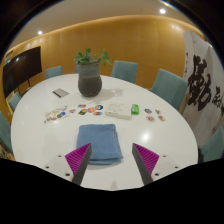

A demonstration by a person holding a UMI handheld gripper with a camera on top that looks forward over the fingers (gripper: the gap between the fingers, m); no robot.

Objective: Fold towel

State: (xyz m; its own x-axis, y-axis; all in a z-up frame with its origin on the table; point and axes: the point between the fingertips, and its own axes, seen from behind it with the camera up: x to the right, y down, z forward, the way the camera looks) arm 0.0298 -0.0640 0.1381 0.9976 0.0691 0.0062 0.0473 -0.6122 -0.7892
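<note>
A blue towel (100,141) lies folded flat on the white round table (40,140), just ahead of my fingers and slightly toward the left one. My gripper (112,160) is open and empty, its two magenta pads spread wide above the table's near edge. The left fingertip (79,157) overlaps the towel's near left corner in the view; the right fingertip (146,157) is over bare table beside the towel.
A potted plant in a grey vase (90,80) stands at the table's middle. Small items lie in a row beyond the towel: cards and coasters (70,111), a white box (120,111), more coasters (152,115). Light blue chairs (168,88) ring the table.
</note>
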